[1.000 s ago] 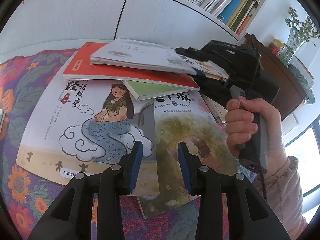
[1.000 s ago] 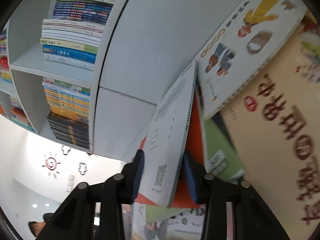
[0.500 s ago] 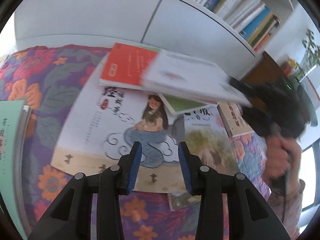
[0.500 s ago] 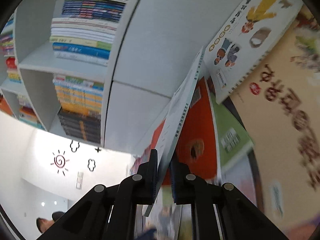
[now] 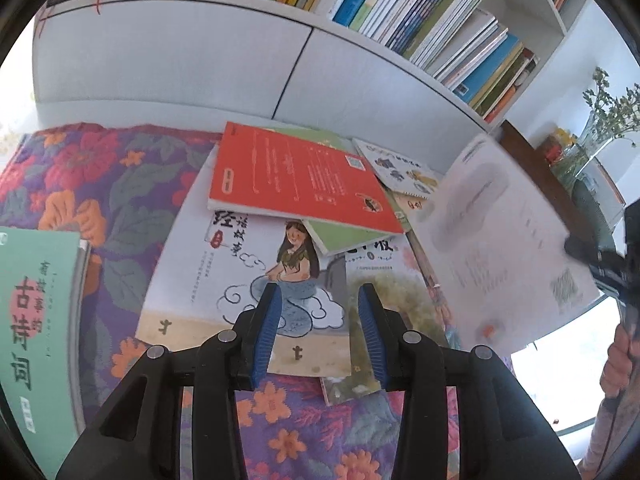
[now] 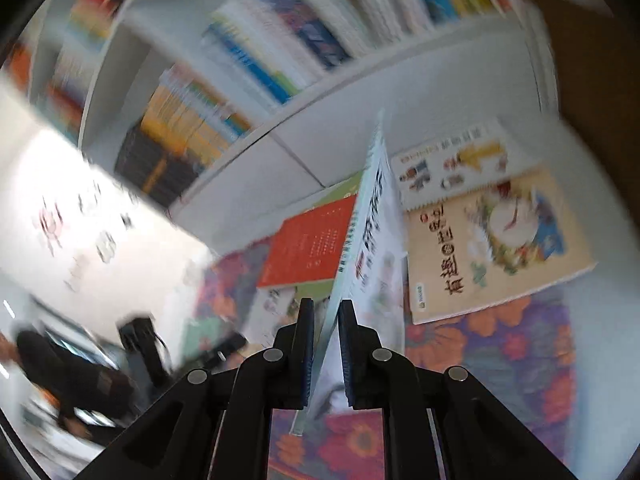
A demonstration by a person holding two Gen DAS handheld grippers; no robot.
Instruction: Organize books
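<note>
A pile of picture books lies on a floral cloth [image 5: 100, 168]. A red book [image 5: 296, 176] tops it, over a green one and a large mermaid book [image 5: 224, 272]. My left gripper [image 5: 318, 300] hovers above the mermaid book, its jaws opening a little, with nothing between them. My right gripper [image 6: 326, 312] is shut on the lower edge of a thin white book [image 6: 376, 216], held up edge-on above the pile. That white book [image 5: 500, 240] shows blurred at the right of the left wrist view. A beige book [image 6: 492, 244] lies flat to its right.
A white cabinet [image 5: 180, 64] with packed bookshelves [image 5: 400, 12] above it stands behind the pile. A green book [image 5: 36, 312] lies at the left edge of the cloth. A brown desk [image 5: 532, 160] with a plant is at the right. A person in dark clothes [image 6: 60, 376] is far left.
My right gripper closed on the white book and lifted it off the pile, up and to the right, uncovering the red book. My left gripper rose and drew back.
</note>
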